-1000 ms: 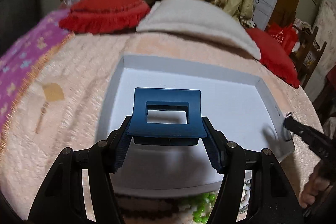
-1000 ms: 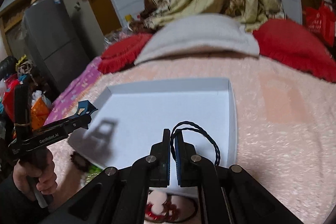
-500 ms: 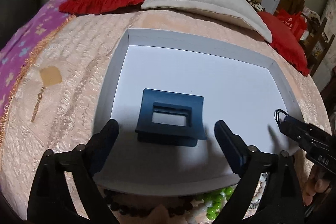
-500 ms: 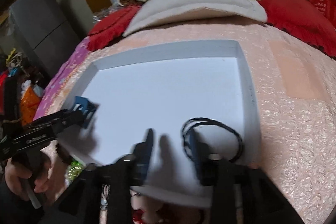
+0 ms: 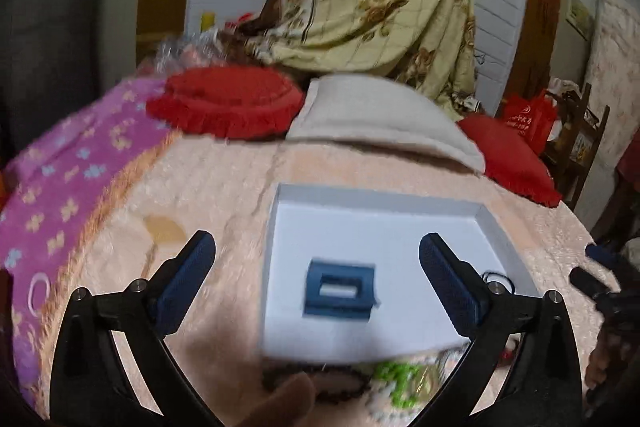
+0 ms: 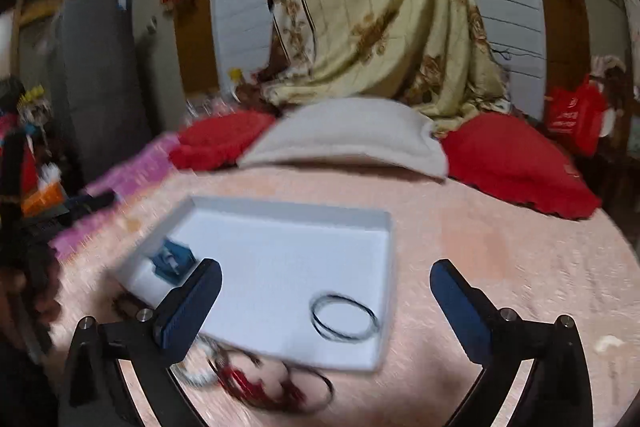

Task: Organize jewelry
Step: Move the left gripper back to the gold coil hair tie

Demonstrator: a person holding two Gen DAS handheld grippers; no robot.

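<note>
**A:** What has changed since a second ago?

**B:** The left gripper (image 5: pixel 316 283) had the blue rectangular plastic hair claw clip (image 5: pixel 340 291) clamped between its pads; now its jaws are opening, spread wide, with nothing pressed between them. The clip lies flat in the shallow white cardboard tray (image 5: pixel 496 227), near the tray's front left corner in the left wrist view.

**A:** And the other one?

**B:** The right gripper (image 6: pixel 326 301) was pinched together on the black twisted cord loop (image 6: pixel 344 317). Its jaws are opening too, and the loop rests on the tray floor by the right wall, touched by neither pad. Both views now sit farther back from the tray than before.

**A:** Where is the tray?

**B:** On the peach textured bedspread (image 6: pixel 500 247). Blurred green beads (image 5: pixel 396 383) and a red-and-dark bead string (image 6: pixel 272 387) lie just beyond its near edge.

**A:** Any writing?

**B:** The red bag (image 5: pixel 528 119) carries pale lettering, too blurred to read.
</note>
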